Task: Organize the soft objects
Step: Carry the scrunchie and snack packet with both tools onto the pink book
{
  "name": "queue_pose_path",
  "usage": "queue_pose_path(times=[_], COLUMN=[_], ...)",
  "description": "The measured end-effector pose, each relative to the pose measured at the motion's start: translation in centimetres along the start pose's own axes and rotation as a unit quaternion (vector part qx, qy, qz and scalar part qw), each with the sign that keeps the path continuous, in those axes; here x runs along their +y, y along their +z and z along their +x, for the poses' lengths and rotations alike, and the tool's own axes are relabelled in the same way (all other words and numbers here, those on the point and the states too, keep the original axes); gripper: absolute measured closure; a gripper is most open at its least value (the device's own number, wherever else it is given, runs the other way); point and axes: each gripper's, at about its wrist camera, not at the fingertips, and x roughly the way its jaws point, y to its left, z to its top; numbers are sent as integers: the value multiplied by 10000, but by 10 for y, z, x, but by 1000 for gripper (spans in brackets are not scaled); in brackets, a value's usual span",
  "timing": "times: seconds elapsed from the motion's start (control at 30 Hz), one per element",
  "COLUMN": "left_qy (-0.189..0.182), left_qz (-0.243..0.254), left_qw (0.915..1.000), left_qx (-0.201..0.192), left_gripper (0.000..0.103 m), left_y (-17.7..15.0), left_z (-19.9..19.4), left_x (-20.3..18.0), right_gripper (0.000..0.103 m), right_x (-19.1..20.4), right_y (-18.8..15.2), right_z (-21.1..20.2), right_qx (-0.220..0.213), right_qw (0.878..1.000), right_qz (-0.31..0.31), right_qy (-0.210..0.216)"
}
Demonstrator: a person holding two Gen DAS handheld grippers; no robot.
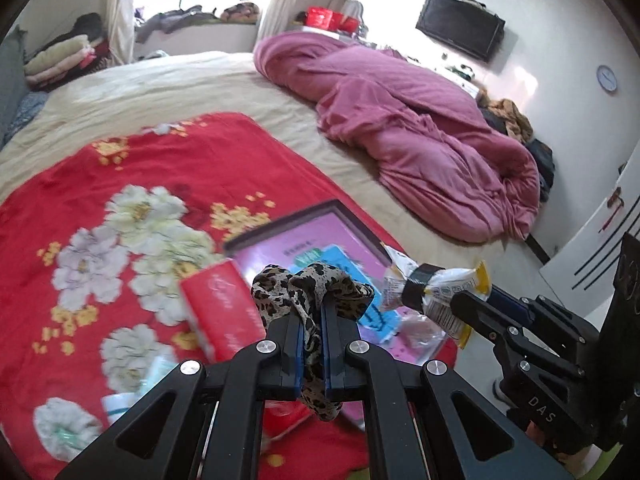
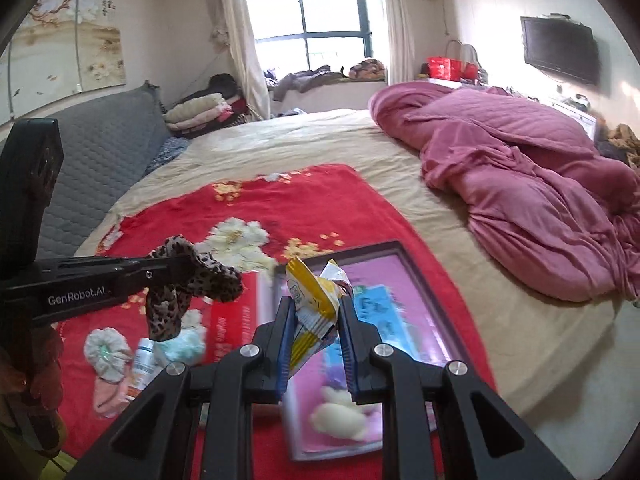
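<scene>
My left gripper [image 1: 314, 312] is shut on a leopard-print scrunchie [image 1: 308, 284], held above the red floral blanket [image 1: 120, 200]; the scrunchie also shows in the right wrist view [image 2: 188, 284]. My right gripper [image 2: 316, 308] is shut on a yellow-and-white snack packet [image 2: 316, 304], held above a pink tray [image 2: 400, 280] with a dark frame. The packet also shows in the left wrist view [image 1: 436, 288]. A red tissue pack [image 1: 218, 304] lies beside the tray. A grey-white scrunchie [image 2: 105, 350], a mint one [image 2: 182, 346], a pink one [image 2: 108, 396] and a small bottle [image 2: 142, 364] lie on the blanket.
A rumpled pink duvet [image 2: 520, 184] covers the bed's right side. A grey padded headboard [image 2: 100, 160] is at the left, with folded clothes [image 2: 200, 112] beyond it. A wall TV [image 2: 560, 54] hangs at the right. A blue packet [image 2: 376, 312] lies in the tray.
</scene>
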Motion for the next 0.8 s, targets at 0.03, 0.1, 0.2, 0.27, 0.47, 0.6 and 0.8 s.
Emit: queue_pose_path(times=[0.03,0.1,0.2,0.27,0.47,0.6,0.8], left_qy=[10,43,122,183,285,307,326], left_qz=[20,62,125,163,311,358,432], left_qw=[10000,9998,9994,9991,9975,9968,9953], left_qx=[54,156,297,357,563,649,807], left_gripper=[96,96,96,96,96,96,96], left_y=[-1,-3,-6,-7,-11,-15,-24], left_z=[6,20,39,50,76,89,108], left_x=[-4,-12,-20,-24,-33,-36,-40], right_gripper=[81,81,81,81,81,81,81], right_x=[-5,-17,-30,-38,-55,-60,-64], right_y=[0,-2,-6,-11,-22,-31,-42], right_z=[2,4,11,15,29,35,47], right_qx=[23,51,119,132,243,300,429], right_qw=[10000,10000,9999,9998,9995,9992,9985], right_qz=[16,28,50,92,209,248,347], right_qy=[-6,-35,-61,-64,-64,-35,-16])
